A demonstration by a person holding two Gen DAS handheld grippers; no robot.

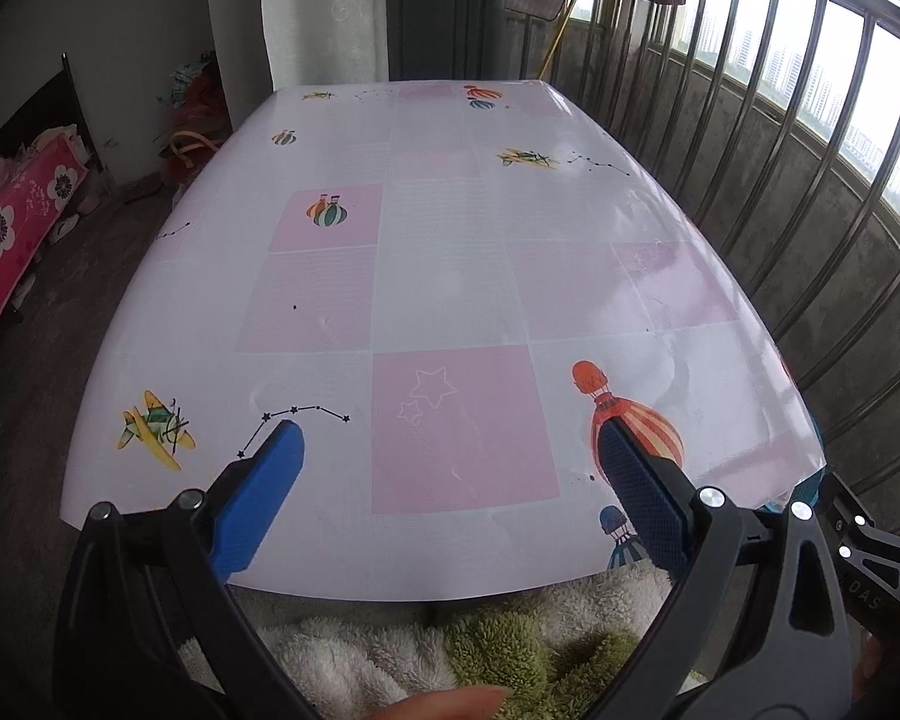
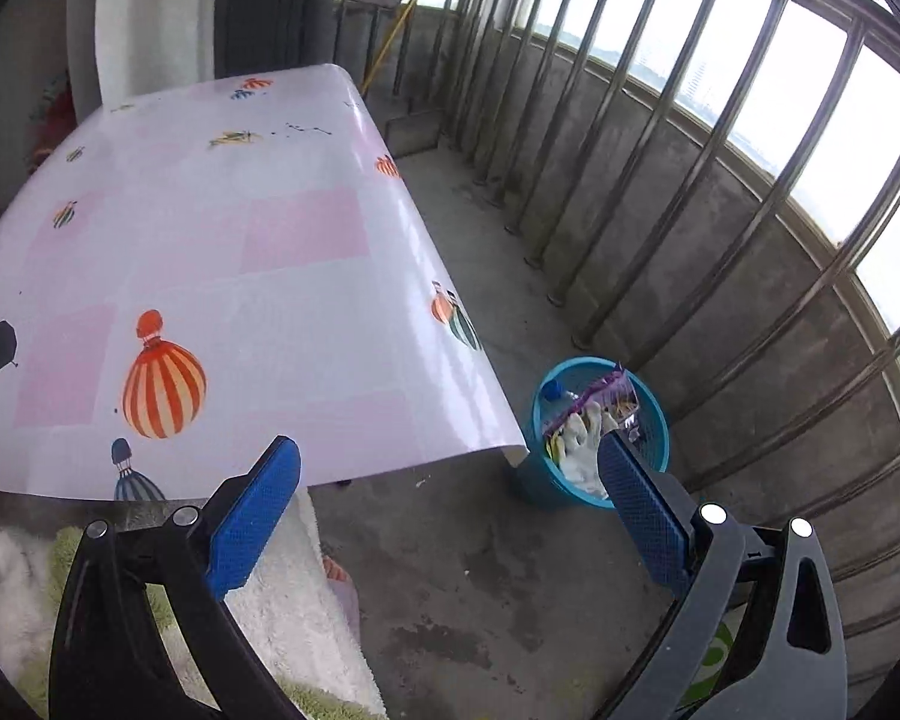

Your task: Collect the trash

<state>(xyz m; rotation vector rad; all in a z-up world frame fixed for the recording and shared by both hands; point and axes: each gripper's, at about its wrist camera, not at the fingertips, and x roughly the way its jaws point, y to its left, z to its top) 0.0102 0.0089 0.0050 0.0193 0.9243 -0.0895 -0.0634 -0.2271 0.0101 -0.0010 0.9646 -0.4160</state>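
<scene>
A round blue bin [image 2: 654,420] stands on the concrete floor just past the table's near right corner. Inside it lie a purple wrapper [image 2: 594,396], white crumpled paper [image 2: 582,438] and a blue cap [image 2: 551,390]. My right gripper [image 2: 447,450] hovers open over the floor beside the bin, its blue pads wide apart with nothing between them. My left gripper [image 1: 447,438] is open above the near end of the table [image 1: 450,276], empty too. No trash shows on the tabletop.
The table wears a glossy pink-and-white cloth printed with balloons and planes. A metal railing [image 2: 720,180] runs along the right. A fluffy white and green garment [image 1: 480,648] lies at the near edge. A bed with pink bedding [image 1: 12,222] stands at far left.
</scene>
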